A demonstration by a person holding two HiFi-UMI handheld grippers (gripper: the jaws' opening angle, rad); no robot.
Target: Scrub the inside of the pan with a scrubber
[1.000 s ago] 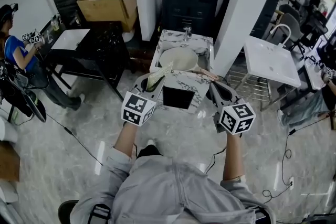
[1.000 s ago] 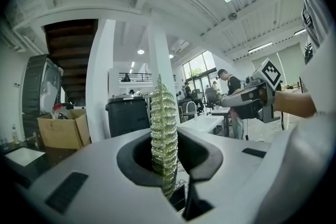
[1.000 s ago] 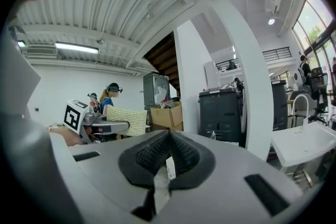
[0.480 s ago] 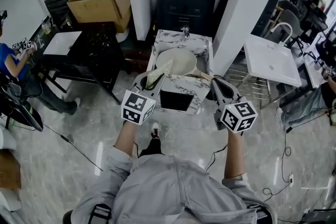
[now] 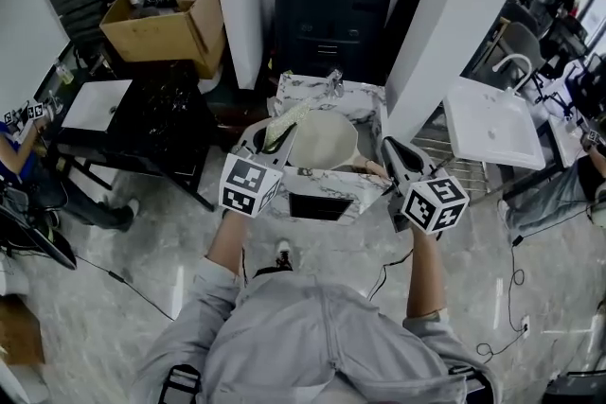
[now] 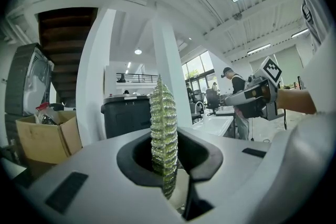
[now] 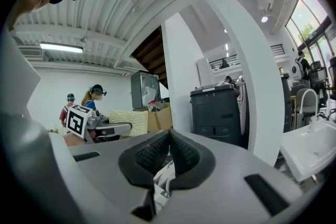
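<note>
The person wears a loose, creased, light grey short-sleeved shirt (image 5: 312,336), with dark straps (image 5: 180,385) lying on it at the bottom edge of the head view. The left gripper (image 5: 263,139) and the right gripper (image 5: 390,151) have matte grey moulded shells. Each carries a white cube with black square markers (image 5: 248,185) — the right one's cube (image 5: 434,204) looks the same. Their fingers (image 7: 151,156) are black pads with a fine ribbed grain, and the shells have dark rectangular recesses (image 7: 265,186). A thin black cable (image 5: 390,274) hangs below the right gripper.
</note>
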